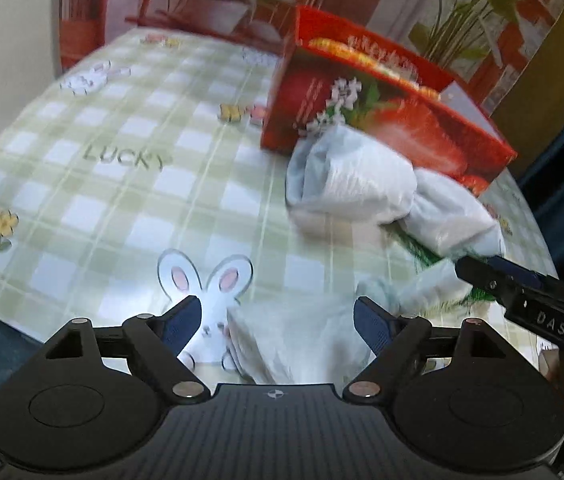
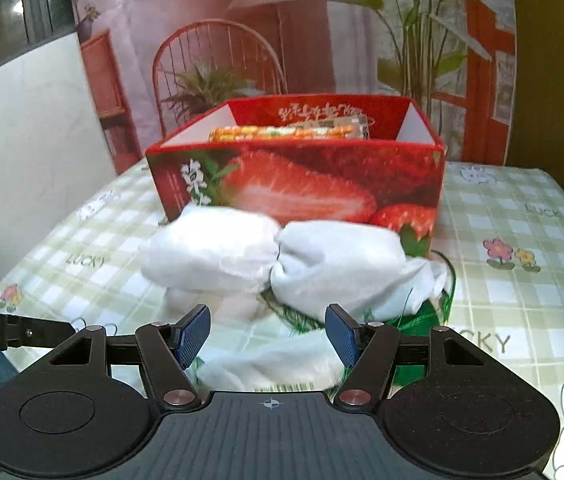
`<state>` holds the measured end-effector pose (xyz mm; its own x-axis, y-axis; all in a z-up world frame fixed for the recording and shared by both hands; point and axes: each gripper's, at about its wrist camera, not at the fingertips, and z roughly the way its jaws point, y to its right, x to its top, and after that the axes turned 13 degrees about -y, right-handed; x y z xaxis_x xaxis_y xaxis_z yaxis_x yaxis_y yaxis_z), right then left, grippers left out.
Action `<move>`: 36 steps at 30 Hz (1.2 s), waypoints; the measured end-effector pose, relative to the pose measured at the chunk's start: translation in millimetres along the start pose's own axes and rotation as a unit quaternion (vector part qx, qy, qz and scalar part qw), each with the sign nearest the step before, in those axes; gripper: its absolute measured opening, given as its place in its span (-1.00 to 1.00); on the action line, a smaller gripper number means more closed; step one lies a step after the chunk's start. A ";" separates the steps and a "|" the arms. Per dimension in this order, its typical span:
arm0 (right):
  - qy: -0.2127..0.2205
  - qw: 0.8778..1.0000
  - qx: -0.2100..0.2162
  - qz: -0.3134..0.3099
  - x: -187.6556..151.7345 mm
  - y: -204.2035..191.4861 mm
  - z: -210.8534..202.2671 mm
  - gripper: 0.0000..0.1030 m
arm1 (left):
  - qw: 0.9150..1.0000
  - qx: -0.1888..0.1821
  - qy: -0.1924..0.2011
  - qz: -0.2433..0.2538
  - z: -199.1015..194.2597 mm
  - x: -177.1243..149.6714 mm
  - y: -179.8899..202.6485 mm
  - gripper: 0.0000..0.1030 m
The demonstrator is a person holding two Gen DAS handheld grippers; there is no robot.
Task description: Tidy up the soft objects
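Red box point(image 2: 302, 184) contents: right wrist only | right gripper point(image 1: 478, 268): left wrist

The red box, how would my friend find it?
Look at the table with the green checked cloth. The red box stands in the middle of it, open on top, right behind two white wrapped bundles. Only it has big strawberries printed on its side.
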<state>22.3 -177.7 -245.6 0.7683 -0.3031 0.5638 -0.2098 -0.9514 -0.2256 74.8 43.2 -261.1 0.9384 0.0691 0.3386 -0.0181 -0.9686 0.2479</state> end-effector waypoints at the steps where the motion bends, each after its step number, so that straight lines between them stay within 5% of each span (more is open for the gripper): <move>1: -0.002 1.000 0.003 0.004 -0.3 1.6 1.9 0.17 | 1.000 0.000 -0.003 0.003 1.4 0.6 0.4 0.65; 7: -0.008 1.000 0.013 0.017 -8.4 9.6 8.2 0.17 | 0.999 -0.013 -0.027 0.016 13.8 -5.8 11.2 0.55; 9: -0.011 1.000 0.015 0.020 -12.1 11.8 10.7 0.17 | 0.999 -0.018 -0.037 0.021 20.2 -6.2 13.8 0.33; 11: -0.017 0.999 0.019 0.026 -15.5 13.6 14.0 0.17 | 0.998 -0.029 -0.041 0.024 24.1 -5.6 13.6 -0.16; 14: -0.028 0.999 0.024 0.028 -18.5 14.0 19.9 0.17 | 0.998 -0.039 -0.026 0.046 27.2 -4.8 17.3 -0.38; 28: -0.045 0.998 0.023 0.042 -27.2 21.1 33.6 0.17 | 0.998 -0.001 0.019 0.062 40.4 27.7 15.3 -0.52; 36: -0.029 0.999 0.016 0.037 -27.9 23.2 33.8 0.17 | 0.995 0.032 0.061 0.077 45.6 39.7 11.2 -0.39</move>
<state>16.5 -189.4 -293.5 0.7852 -0.3671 0.4987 -0.2474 -0.9242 -0.2908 127.6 24.2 -286.2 0.8776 -0.0564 0.4760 -0.1326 -0.9829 0.1281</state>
